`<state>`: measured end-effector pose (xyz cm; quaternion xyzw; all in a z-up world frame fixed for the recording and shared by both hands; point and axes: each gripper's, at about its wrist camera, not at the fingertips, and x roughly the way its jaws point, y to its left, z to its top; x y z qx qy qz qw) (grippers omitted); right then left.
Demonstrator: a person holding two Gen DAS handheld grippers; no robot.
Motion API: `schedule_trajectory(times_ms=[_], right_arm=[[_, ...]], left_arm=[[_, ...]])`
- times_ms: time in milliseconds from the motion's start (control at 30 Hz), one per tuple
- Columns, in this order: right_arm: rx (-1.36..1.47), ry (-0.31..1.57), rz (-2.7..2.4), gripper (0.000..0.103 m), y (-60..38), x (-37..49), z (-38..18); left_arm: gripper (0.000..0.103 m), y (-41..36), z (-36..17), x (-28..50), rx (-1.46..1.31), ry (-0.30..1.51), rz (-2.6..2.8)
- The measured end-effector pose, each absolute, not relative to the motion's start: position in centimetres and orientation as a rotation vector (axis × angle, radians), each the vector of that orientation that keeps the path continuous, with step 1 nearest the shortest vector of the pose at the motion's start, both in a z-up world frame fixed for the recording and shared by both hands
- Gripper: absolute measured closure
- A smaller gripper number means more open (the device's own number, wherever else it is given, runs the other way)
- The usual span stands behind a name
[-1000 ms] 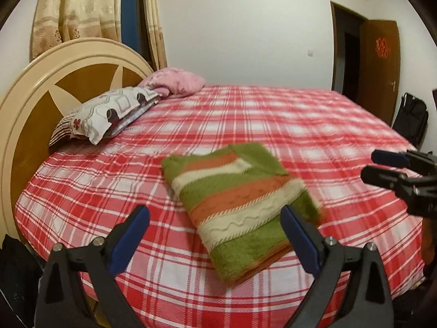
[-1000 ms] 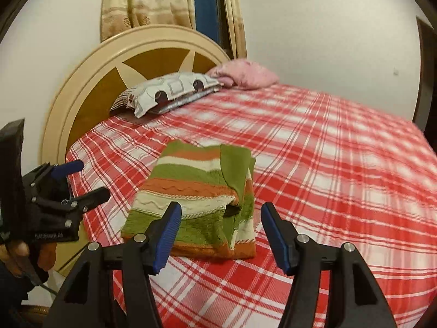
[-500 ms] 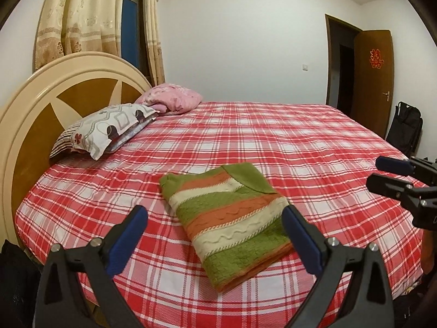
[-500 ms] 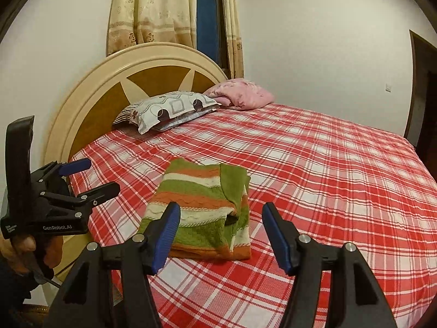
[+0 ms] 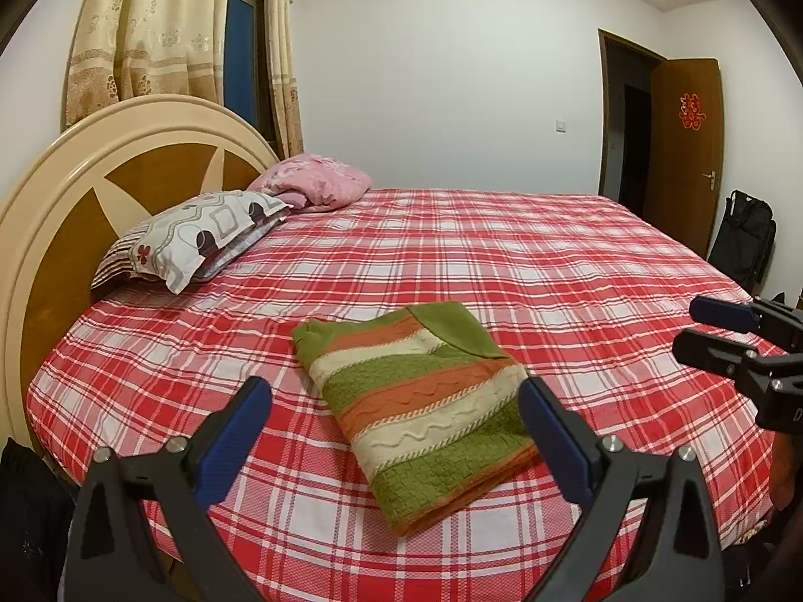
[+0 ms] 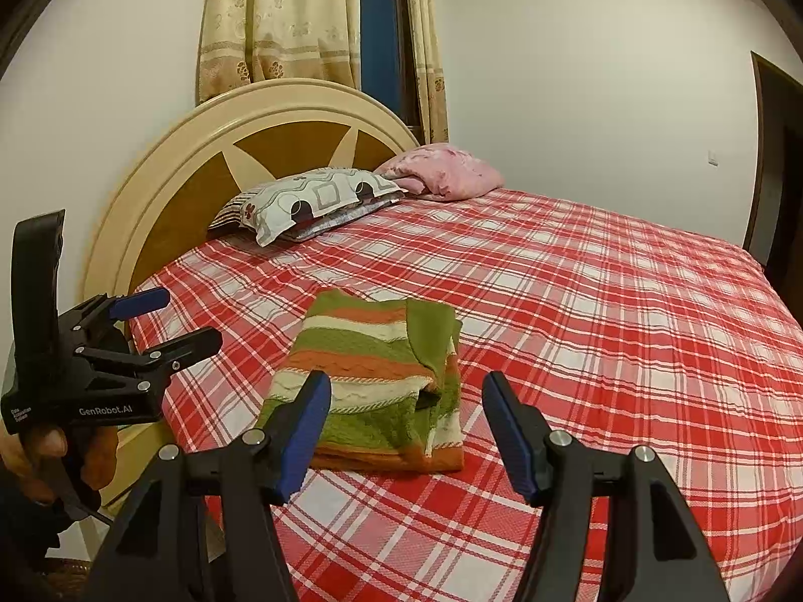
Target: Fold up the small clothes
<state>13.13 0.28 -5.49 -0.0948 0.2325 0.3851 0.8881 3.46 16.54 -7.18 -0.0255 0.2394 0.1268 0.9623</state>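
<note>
A folded knit sweater [image 5: 421, 401] with green, orange and cream stripes lies flat on the red plaid bed [image 5: 552, 271]. It also shows in the right wrist view [image 6: 381, 376]. My left gripper [image 5: 396, 426] is open and empty, held back from the sweater near the bed's front edge. My right gripper [image 6: 406, 421] is open and empty, also back from the sweater. The right gripper shows at the right edge of the left wrist view [image 5: 722, 336], and the left gripper shows at the left of the right wrist view [image 6: 165, 321].
A patterned pillow [image 5: 201, 236] and a pink bundle [image 5: 316, 183] lie by the round headboard [image 5: 60, 190]. A door [image 5: 687, 150] and a black bag [image 5: 743, 236] stand at the far right. Curtains [image 5: 150, 35] hang behind the headboard.
Both grippers have pulled back and risen from the sweater, which now looks smaller and farther away. The sweater stays folded in place.
</note>
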Motion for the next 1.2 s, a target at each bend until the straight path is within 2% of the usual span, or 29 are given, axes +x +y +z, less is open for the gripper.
schedule_trajectory(times_ms=[1200], right_arm=[[-0.194,0.486,0.813,0.039,0.23,12.98,-6.06]], left_arm=[[0.000,16.67,-6.76,3.47,-0.090,0.489,0.300]])
